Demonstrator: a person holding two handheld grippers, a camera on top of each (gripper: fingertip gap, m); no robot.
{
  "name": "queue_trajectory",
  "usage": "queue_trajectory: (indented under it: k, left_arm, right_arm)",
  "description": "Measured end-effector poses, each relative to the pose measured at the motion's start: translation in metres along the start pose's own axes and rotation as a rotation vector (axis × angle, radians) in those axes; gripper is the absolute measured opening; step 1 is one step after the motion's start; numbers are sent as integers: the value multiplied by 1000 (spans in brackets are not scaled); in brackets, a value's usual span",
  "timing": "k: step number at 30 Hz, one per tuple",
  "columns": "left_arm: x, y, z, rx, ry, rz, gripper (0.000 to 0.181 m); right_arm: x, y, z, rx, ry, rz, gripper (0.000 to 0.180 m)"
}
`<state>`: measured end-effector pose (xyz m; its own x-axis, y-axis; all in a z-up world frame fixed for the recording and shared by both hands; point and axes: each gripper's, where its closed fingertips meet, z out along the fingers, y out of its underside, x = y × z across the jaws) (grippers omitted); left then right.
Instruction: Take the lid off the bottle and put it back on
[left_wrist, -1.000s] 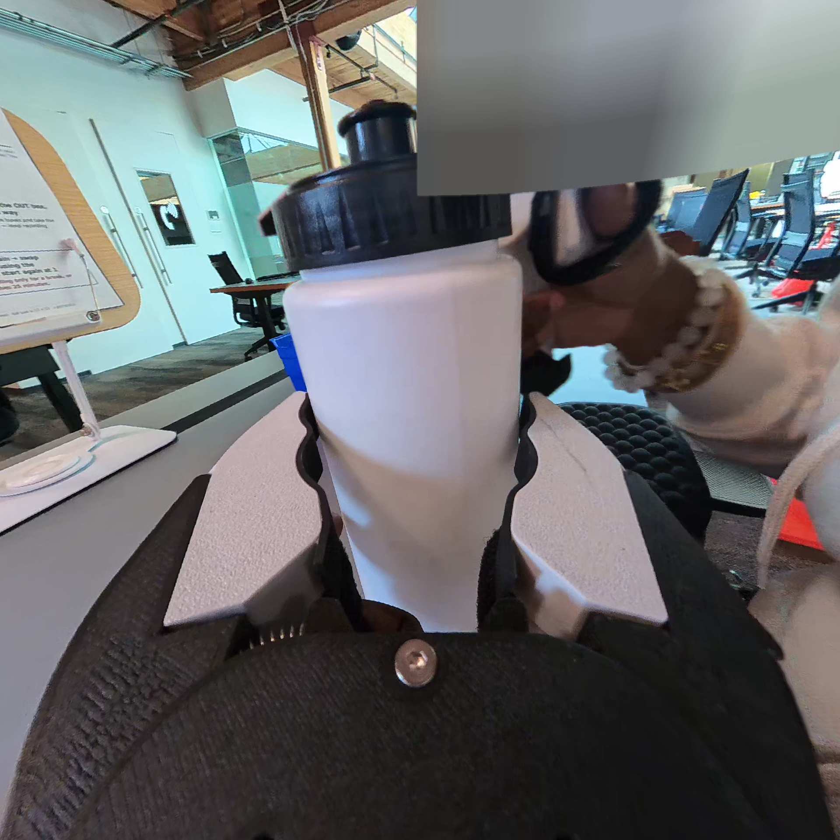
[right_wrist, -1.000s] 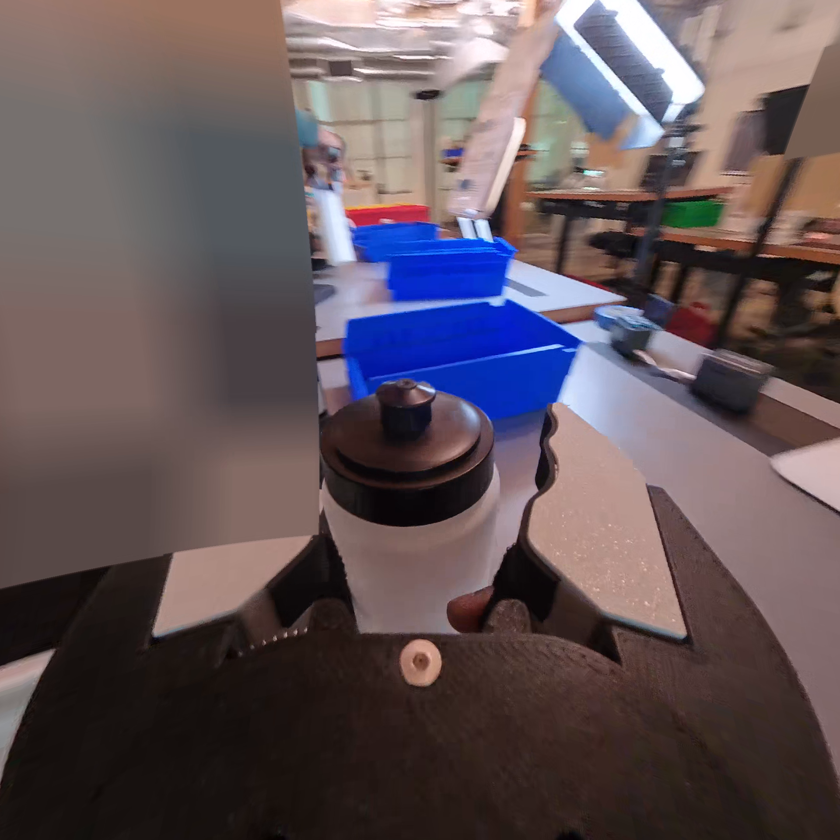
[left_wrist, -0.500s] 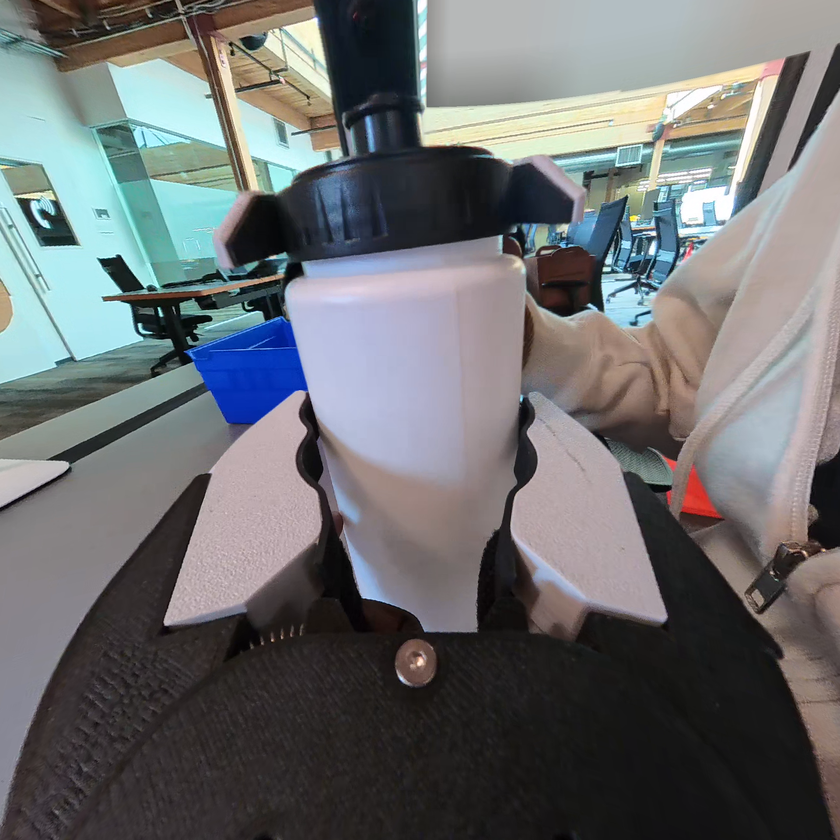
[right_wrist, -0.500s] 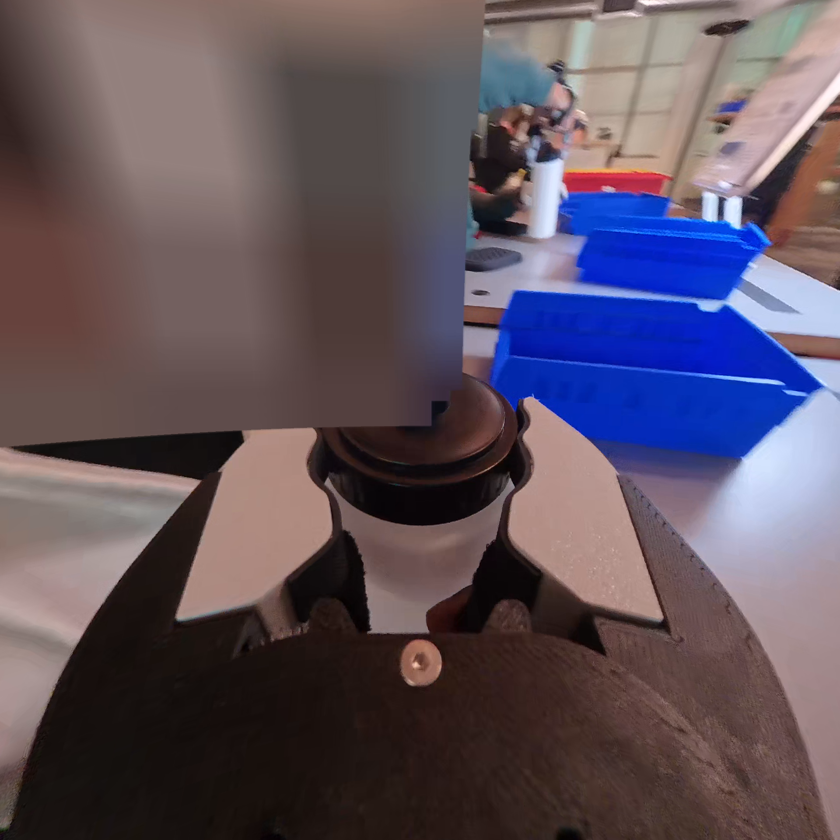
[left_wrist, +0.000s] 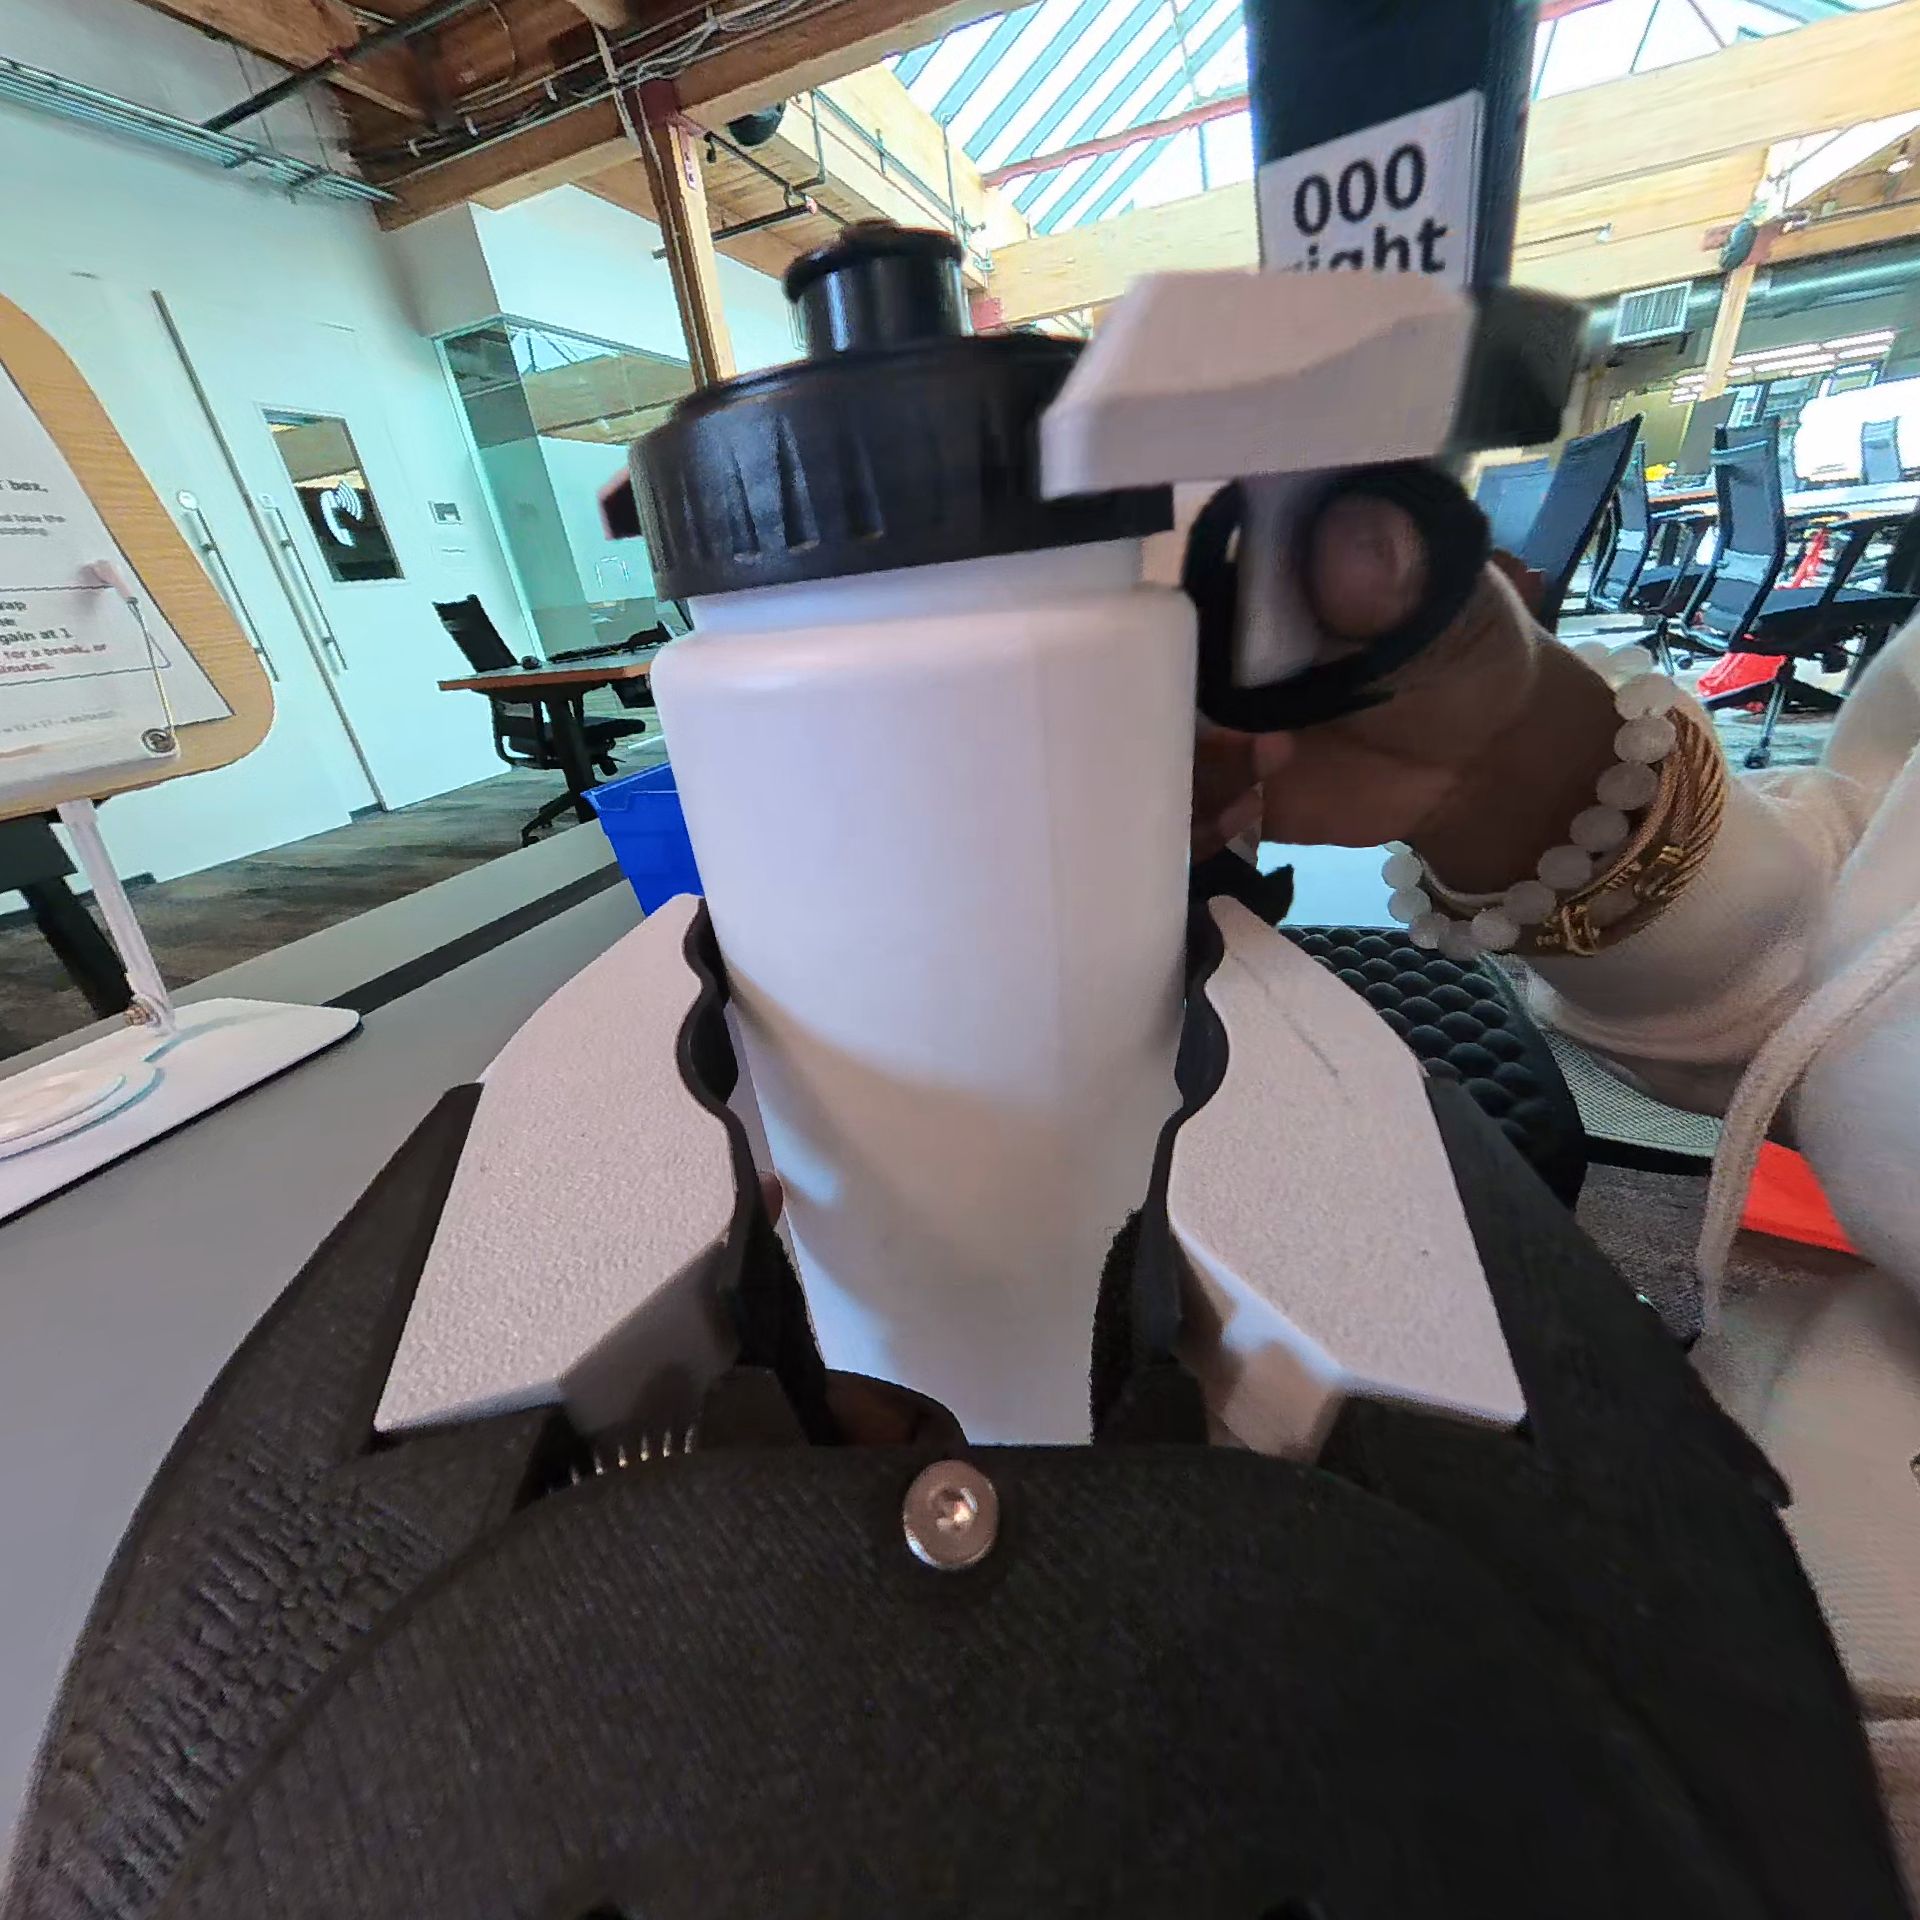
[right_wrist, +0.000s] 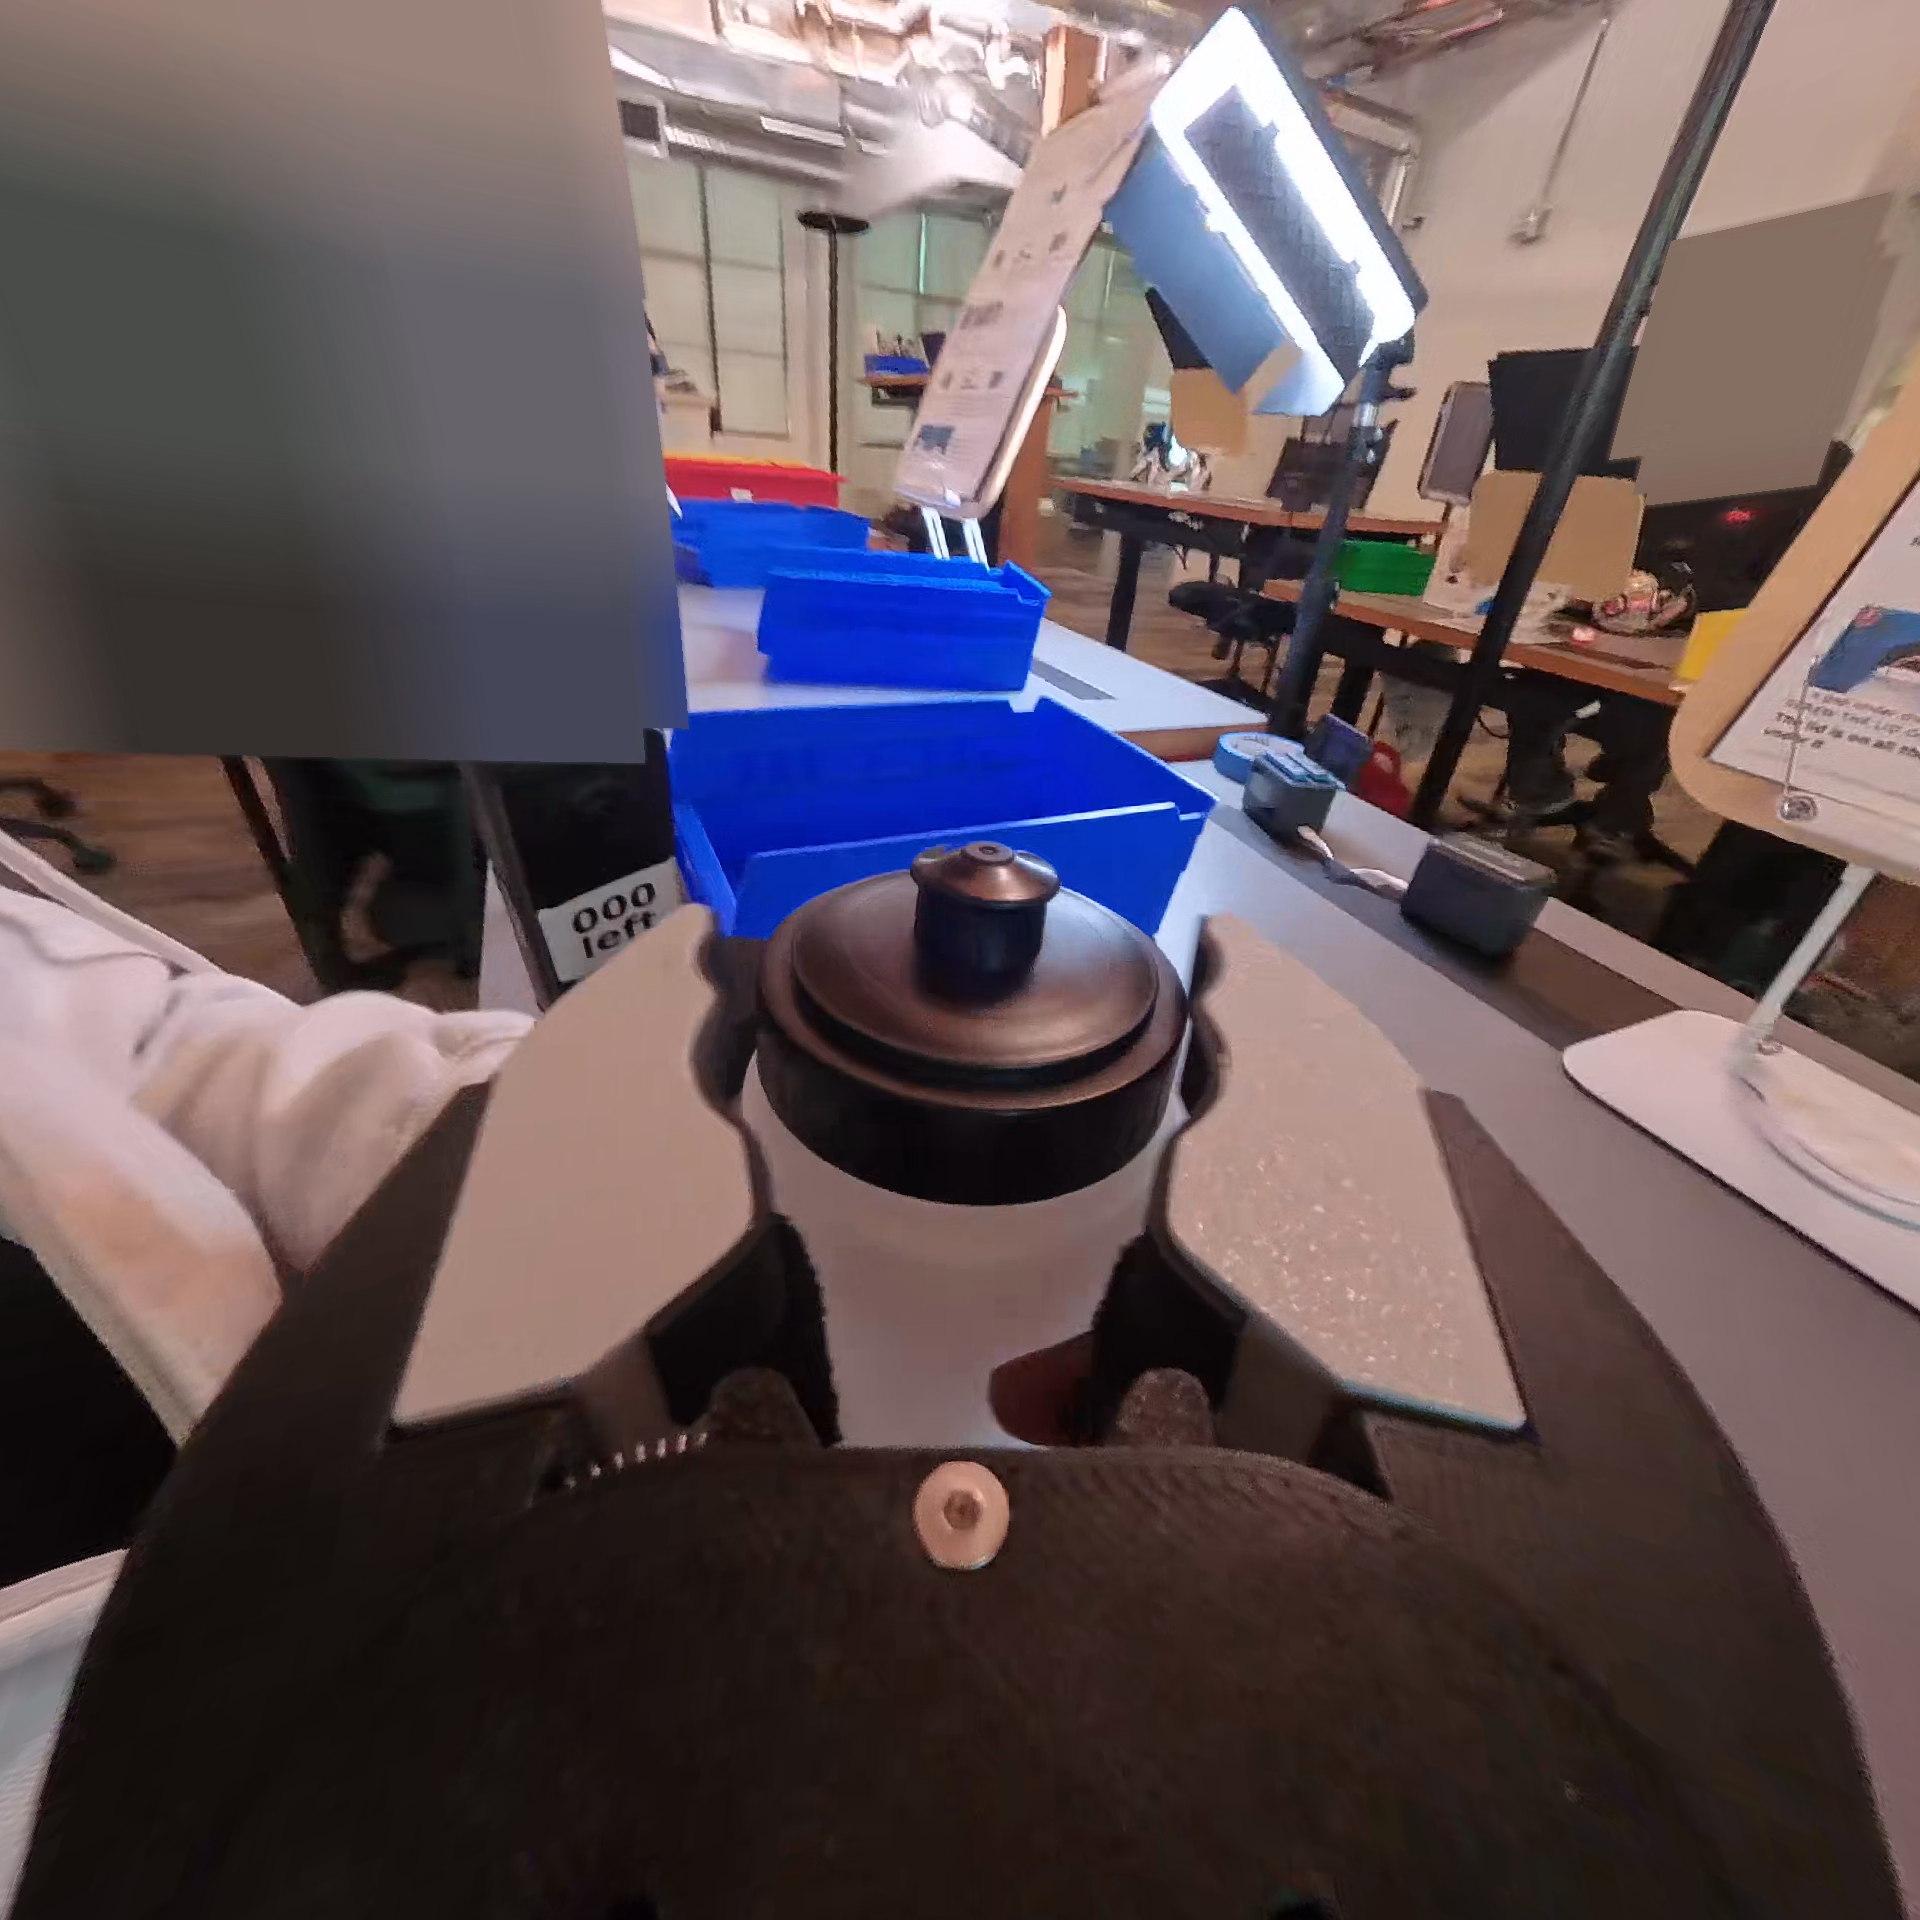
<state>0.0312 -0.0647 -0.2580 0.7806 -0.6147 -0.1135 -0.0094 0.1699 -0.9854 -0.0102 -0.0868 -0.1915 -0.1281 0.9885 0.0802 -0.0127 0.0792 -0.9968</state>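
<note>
A white bottle (left_wrist: 935, 883) with a black screw lid (left_wrist: 862, 478) and spout is held upright above the grey table (left_wrist: 208, 1247). My left gripper (left_wrist: 951, 914) is shut on the bottle's body, below the lid. My right gripper (right_wrist: 956, 935) comes in at lid height, and its jaws press on both sides of the lid (right_wrist: 966, 1060). The bottle's white neck (right_wrist: 956, 1278) shows under it. In the left wrist view one white finger (left_wrist: 1247, 384) of the right gripper lies against the lid's right side. The lid sits on the bottle.
Several blue bins (right_wrist: 935, 810) stand on the table beyond the bottle. A sign on a white stand (left_wrist: 156, 1060) is at the left, with small grey boxes (right_wrist: 1475, 904) farther along. A person's hand with bracelets (left_wrist: 1455, 748) holds the right gripper over a black chair (left_wrist: 1434, 1018). About 7 centimeters separates my left fingertips from my right.
Half a second ago both views had swung to one side; now both have swung back. The right gripper's fingers have turned around the lid. The left gripper keeps its hold on the bottle.
</note>
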Motion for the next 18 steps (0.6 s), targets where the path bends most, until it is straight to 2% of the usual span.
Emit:
queue_trajectory:
  k: [2, 5, 11, 13, 16, 18]
  left_arm:
    - [-1, 0, 0, -1, -1, -10, 84]
    - [1, 0, -1, 1, 25, -25, 84]
    - [16, -2, -1, 14, 117, -23, 84]
    - [17, -2, 0, 16, 133, -29, 84]
    - [16, -2, 0, 17, 129, -42, 84]
    - [12, -2, 0, 17, 97, -37, 84]
  right_arm:
    - [2, 3, 3, -33, -18, 14, 78]
    - [-4, 3, 2, -58, -174, 39, 77]
    - [-27, 1, -13, -45, -678, 28, 78]
    - [-31, 0, -18, -11, -787, 39, 78]
    - [-29, -2, -16, 28, -793, 81, 78]
    - [-23, -3, -12, 50, -692, 115, 81]
